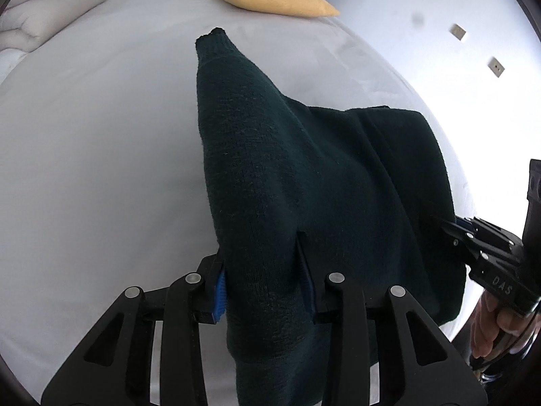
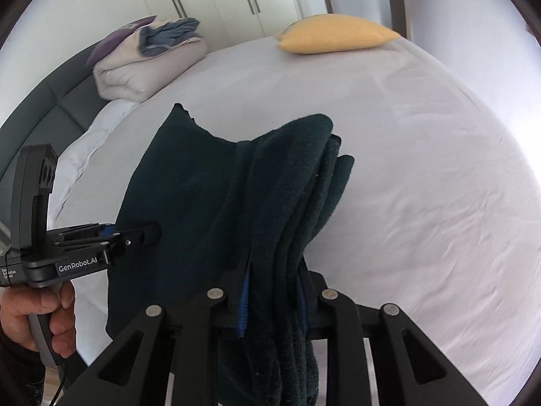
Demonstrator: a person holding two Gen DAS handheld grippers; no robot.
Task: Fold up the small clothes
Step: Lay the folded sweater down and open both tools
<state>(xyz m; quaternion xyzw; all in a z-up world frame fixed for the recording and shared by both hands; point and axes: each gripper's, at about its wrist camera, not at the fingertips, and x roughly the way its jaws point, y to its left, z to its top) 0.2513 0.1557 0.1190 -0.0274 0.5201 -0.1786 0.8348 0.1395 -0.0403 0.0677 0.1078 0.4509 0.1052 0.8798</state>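
Both tongs, left (image 1: 267, 282) and right (image 2: 272, 299), pinch the dark knit garment (image 1: 287, 169), soft, limp, probably light; grip bunched edges at 6 o'clock, clear of the bed (image 1: 101, 135).

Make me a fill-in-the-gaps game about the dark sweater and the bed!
1. Both the left gripper and the right gripper have their jaws closed on the dark ____ sweater.
2. The pillow at the far side of the bed is ____.
3. The bed sheet is ____.
4. The number of hands gripping a handle in the right wrist view is ____.

Missing words: green; yellow; white; one
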